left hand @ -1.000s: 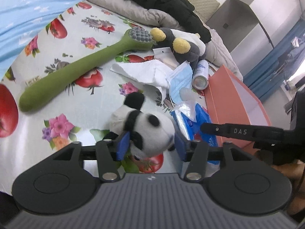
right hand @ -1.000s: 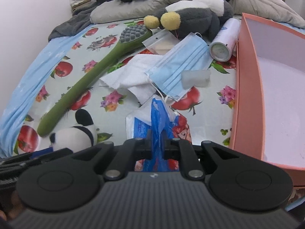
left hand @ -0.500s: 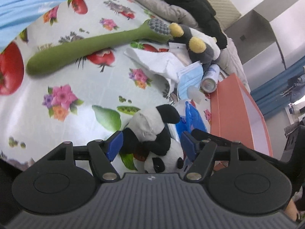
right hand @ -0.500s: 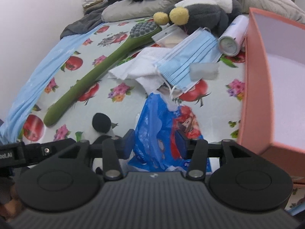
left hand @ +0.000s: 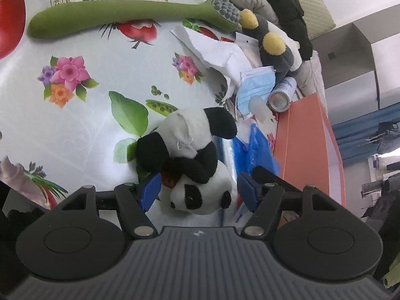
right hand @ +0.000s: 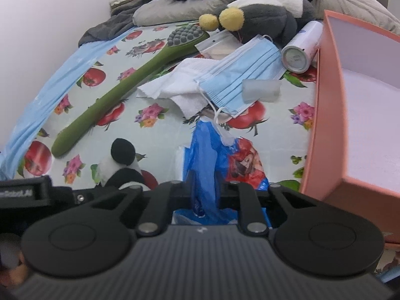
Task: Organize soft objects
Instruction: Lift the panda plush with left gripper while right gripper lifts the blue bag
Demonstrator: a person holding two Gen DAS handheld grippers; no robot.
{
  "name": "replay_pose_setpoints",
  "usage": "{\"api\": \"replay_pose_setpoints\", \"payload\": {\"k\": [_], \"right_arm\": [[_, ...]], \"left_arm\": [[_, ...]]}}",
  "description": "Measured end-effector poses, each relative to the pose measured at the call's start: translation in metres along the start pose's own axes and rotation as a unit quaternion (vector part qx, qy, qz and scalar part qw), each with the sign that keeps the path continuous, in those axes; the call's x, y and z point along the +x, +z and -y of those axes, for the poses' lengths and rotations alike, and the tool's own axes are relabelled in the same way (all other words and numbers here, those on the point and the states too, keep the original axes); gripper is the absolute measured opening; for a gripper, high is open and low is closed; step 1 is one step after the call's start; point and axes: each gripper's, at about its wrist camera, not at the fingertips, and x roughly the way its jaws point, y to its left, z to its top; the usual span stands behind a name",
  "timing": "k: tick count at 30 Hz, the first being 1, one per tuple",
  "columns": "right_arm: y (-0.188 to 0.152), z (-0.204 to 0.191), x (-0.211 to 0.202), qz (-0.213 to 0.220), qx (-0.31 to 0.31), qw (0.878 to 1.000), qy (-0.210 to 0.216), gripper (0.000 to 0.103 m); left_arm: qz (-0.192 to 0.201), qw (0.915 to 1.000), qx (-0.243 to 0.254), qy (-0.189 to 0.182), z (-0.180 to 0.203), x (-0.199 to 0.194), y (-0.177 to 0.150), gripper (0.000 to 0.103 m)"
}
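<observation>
Left wrist view: we see the left gripper (left hand: 198, 191) with its blue fingers (left hand: 150, 190) apart, one on each side of the toy panda (left hand: 193, 160). The panda lies head toward us on the flowered bed sheet (left hand: 75, 125); whether the pads touch its fur we cannot tell. At 11 o'clock from the panda lies the long green brush (left hand: 120, 16). At 1 o'clock sit a white cloth (left hand: 220, 52), a blue face mask (left hand: 256, 85), a spray can (left hand: 281, 95) and a grey plush toy (left hand: 272, 50) with yellow feet. The blue plastic bag (left hand: 252, 150) lies just beside the panda at 3 o'clock, with the orange box (left hand: 300, 137) past it.

Right wrist view: the right gripper (right hand: 205, 198) has just been closing, and its fingers are drawn together, clamped on a bunched fold of the blue plastic bag (right hand: 207, 160). The panda (right hand: 121, 161) shows at 9 o'clock, partly hidden behind the other gripper. The face mask (right hand: 240, 80) lies at 12 o'clock, its ear loop draped onto the bag. The orange box (right hand: 325, 125) stands open at 3 o'clock.
</observation>
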Motion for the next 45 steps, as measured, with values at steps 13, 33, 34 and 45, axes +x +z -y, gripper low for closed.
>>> {"api": "replay_pose_setpoints", "payload": {"k": [13, 33, 34, 45], "right_arm": [[-0.011, 0.009, -0.017, -0.003, -0.005, 1.0, 0.015, 0.042], [-0.033, -0.005, -0.021, -0.002, -0.023, 0.998, 0.053, 0.048], [-0.036, -0.005, -0.019, -0.002, -0.025, 0.998, 0.052, 0.033], [-0.039, 0.003, -0.019, 0.005, -0.03, 0.999, 0.014, 0.018]], "left_arm": [[0.002, 0.9999, -0.009, 0.008, 0.009, 0.006, -0.002, 0.076], [0.006, 0.9996, -0.014, 0.023, 0.009, 0.007, -0.005, 0.076], [0.005, 0.9996, -0.014, 0.023, 0.01, 0.007, -0.005, 0.076], [-0.002, 0.9996, 0.01, 0.027, 0.018, 0.02, -0.007, 0.075]]}}
